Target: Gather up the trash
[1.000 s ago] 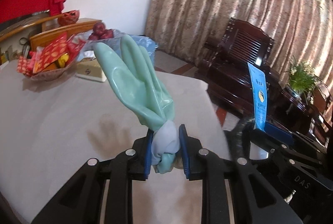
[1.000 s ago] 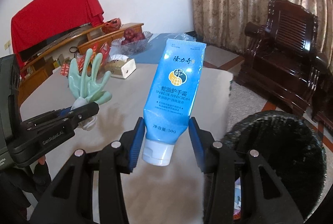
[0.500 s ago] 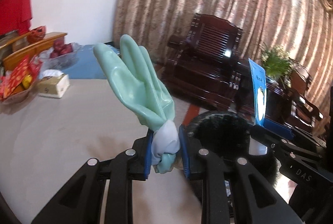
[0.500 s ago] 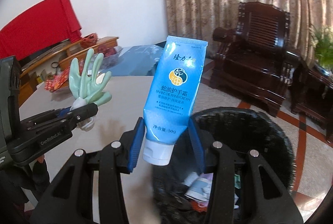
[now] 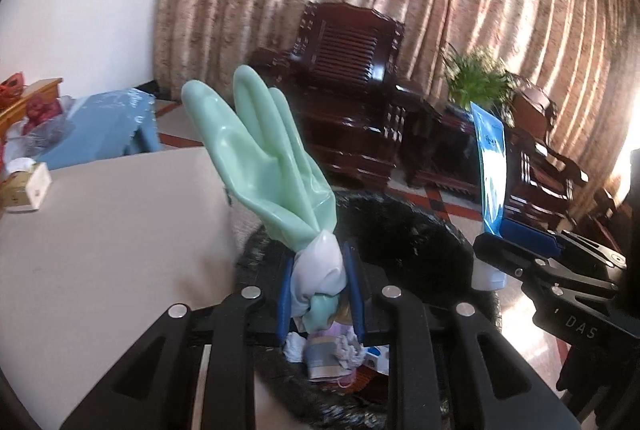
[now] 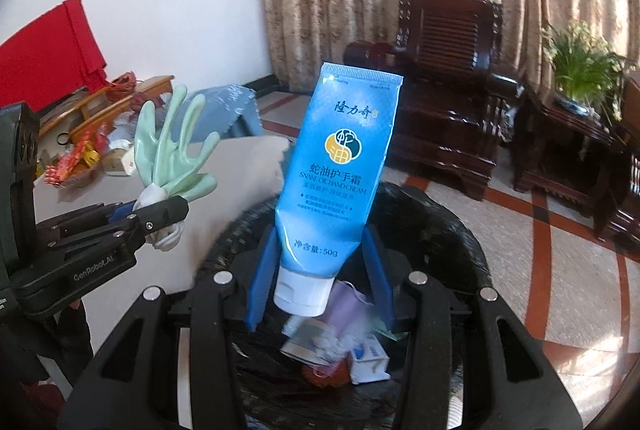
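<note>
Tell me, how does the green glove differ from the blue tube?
The glove is pale green, soft rubber, bunched at its cuff in the left gripper; the hand cream tube is blue and printed, held near its white cap by the right gripper. The glove's fingers splay; the tube is flat and smooth. Both point upward over the black bin.

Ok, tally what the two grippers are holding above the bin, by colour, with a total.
Green: 1, the rubber glove in the left gripper.
Blue: 1, the hand cream tube in the right gripper.
Total: 2, both over the black bin.
</note>
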{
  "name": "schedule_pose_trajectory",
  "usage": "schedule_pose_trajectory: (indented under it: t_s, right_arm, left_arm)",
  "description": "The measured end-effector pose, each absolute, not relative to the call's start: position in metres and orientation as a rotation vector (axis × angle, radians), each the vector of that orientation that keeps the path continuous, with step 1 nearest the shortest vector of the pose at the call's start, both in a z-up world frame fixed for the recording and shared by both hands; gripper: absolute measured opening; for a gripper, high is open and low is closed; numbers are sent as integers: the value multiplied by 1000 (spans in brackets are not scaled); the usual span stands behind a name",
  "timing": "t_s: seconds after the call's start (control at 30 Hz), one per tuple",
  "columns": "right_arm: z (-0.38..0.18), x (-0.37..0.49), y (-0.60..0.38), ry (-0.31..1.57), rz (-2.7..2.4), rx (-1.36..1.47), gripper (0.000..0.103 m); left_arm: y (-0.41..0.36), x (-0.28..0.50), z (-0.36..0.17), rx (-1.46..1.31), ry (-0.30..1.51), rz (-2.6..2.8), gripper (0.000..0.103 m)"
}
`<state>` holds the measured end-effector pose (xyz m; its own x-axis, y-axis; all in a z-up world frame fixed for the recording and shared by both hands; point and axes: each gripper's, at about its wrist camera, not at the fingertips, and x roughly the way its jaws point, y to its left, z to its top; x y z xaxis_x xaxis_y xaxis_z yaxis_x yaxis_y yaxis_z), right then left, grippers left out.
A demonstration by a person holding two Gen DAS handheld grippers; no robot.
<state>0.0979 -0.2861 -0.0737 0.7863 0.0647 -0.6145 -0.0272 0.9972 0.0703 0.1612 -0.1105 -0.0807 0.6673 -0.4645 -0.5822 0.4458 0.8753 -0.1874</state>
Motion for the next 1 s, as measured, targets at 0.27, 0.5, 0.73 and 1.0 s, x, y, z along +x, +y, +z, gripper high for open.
schedule_pose_trajectory:
  t_s: [0.27,0.5,0.73,1.0]
  right_arm:
    - [-104,106,-303,740,15,76,42]
    - [-126,117,-307,800,8,80,42]
    - [-139,125,-312,836,-21,97,58]
    - [-130,114,-325,808,-88,136,91]
  left_arm:
    - [-140,172,-109,6,724,-562,23]
    - [-151,182,-130,28,756,-557,23]
    - [-151,194,-146,-5,832,-576,45]
    - [-142,190,-127,-25,784,-570,82]
